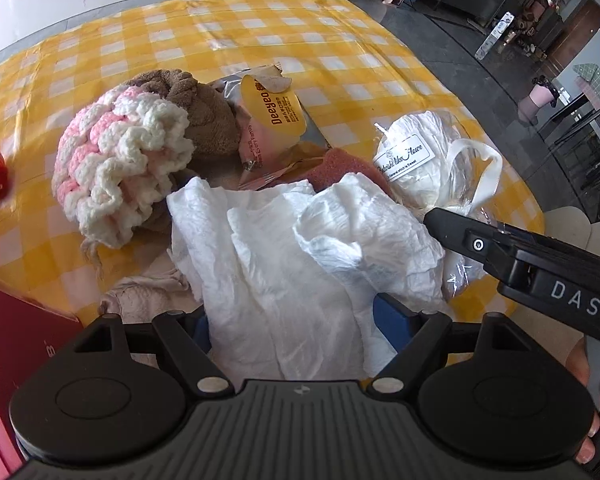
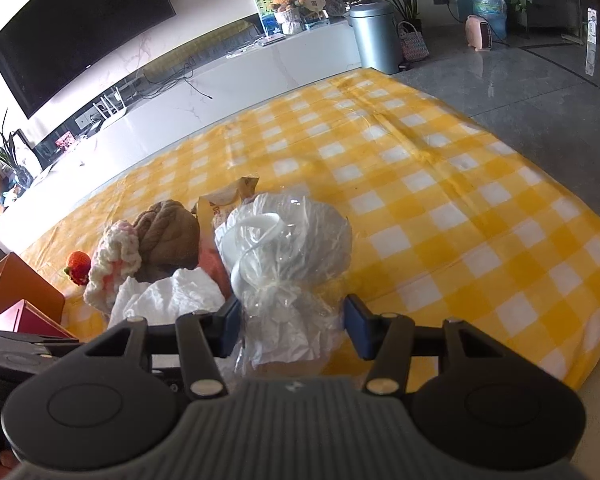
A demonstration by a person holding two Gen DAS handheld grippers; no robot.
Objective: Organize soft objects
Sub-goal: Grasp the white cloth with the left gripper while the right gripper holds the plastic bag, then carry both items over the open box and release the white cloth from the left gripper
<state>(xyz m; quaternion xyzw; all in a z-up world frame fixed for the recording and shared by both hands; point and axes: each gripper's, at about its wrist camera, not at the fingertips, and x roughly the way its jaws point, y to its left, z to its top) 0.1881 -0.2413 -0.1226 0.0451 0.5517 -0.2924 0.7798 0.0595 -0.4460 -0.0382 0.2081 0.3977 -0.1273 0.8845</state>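
Presently, the left gripper (image 1: 296,320) has its jaws spread around a crumpled white cloth (image 1: 300,248) at lower centre of its frame. The right gripper (image 2: 292,326) stands spread on either side of a clear plastic bag (image 2: 288,248) at centre frame; contact cannot be confirmed. Both items lie on the yellow checked tablecloth (image 2: 440,200), beside a pink-and-white crocheted piece (image 1: 116,160).

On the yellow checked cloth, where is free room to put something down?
The yellow checked cloth is bare beyond and right of the clear bag. It is crowded at the near left, around the pink-white knit, brown knit, wipes packet and white cloth.
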